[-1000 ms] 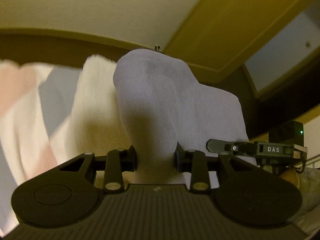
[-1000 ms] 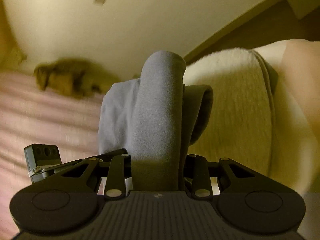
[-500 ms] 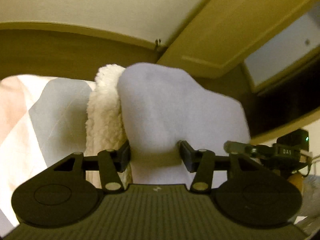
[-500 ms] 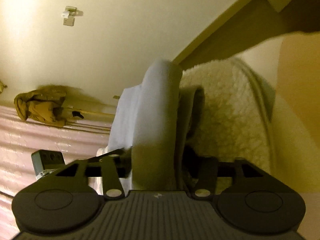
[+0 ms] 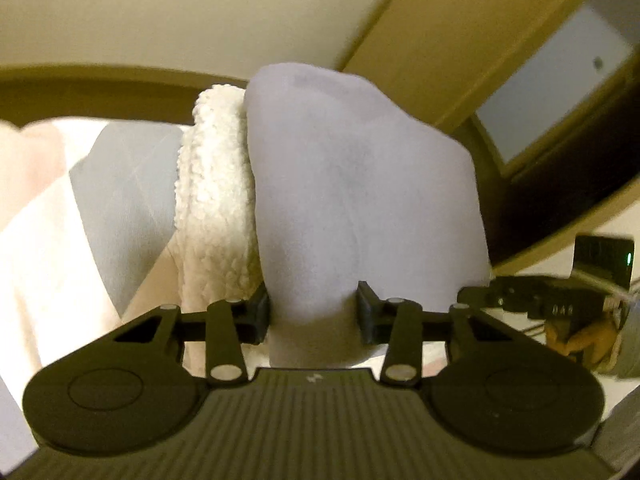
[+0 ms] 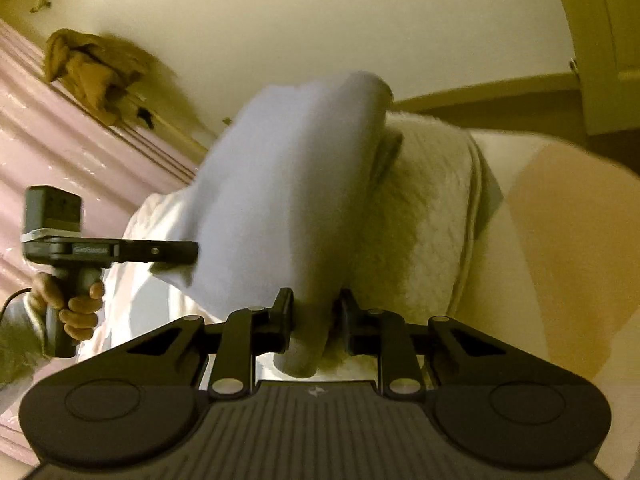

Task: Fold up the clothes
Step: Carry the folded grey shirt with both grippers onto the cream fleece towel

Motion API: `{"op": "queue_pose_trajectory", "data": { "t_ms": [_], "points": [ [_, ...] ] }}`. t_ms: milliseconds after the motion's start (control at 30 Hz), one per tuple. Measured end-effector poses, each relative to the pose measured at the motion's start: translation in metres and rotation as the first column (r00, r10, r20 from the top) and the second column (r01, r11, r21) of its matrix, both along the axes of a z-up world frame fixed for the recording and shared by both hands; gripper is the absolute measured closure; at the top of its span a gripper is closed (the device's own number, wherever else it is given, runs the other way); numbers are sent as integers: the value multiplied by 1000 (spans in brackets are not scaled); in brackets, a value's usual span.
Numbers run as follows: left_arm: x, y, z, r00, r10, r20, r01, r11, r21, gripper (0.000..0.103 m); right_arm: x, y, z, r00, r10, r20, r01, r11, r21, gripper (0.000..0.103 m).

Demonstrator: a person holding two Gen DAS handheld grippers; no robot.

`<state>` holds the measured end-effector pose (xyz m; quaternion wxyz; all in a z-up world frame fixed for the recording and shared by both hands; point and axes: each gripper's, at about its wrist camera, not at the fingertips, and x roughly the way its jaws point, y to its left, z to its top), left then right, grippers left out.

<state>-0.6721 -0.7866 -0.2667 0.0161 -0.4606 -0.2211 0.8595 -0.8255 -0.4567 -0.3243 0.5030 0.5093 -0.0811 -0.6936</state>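
Now both grippers are tilted upward with the pale lilac fleece garment (image 5: pixel 360 184) bunched between the fingers. Left gripper (image 5: pixel 312 316) is clamped on a wide wad of it; right gripper (image 6: pixel 316 320) is pinched down on a narrower rolled edge (image 6: pixel 304 200), jaws nearly together. Versus half a second ago: the right view has swung, so the hand (image 6: pixel 76 308) on the left gripper's handle shows well off to its left and lower, and the garment now leans left across the frame with motion blur. Left view barely changed, fabric sits slightly higher between the jaws. White sherpa blanket (image 5: pixel 216 200) is just beside the garment, behind it in both views; patterned bedding (image 5: pixel 80 220) lies further left of the left tool. My read: the garment is lifted clear and being spread or shaken out, fold not yet laid. Risk: the right grip on that thin roll could slip.
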Motion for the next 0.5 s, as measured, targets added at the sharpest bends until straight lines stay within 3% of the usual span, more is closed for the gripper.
{"op": "queue_pose_trajectory", "data": {
  "t_ms": [67, 100, 167, 267, 333, 400, 500],
  "points": [
    [4, 0, 1, 1000, -4, -7, 4, 999, -32, 57, 1, -2, 5, 1000, 5, -23, -5, 1000, 23, 71],
    [7, 1, 4, 1000, -1, -11, 1, 999, -53, 55, 1, -2, 10, 999, 11, -39, -10, 999, 42, 61],
    [14, 5, 17, 1000, 8, -23, -10, 993, -115, 55, 2, -2, 22, 996, 27, -82, -21, 997, 76, 57],
    [29, 20, 46, 994, 44, -100, -67, 967, -247, 78, 16, 10, 54, 973, 35, -229, -15, 996, 85, 57],
    [40, 34, 65, 982, 77, -173, -136, 922, -363, 94, 28, 14, 74, 932, 27, -360, -3, 998, 68, 60],
    [43, 52, 72, 973, 48, -225, -145, 887, -439, 96, 42, 14, 91, 870, 20, -493, -7, 1000, 29, 68],
    [37, 75, 66, 972, -24, -232, -100, 856, -508, 96, 60, -1, 90, 770, 59, -636, -80, 997, -4, 69]
  ]
}}
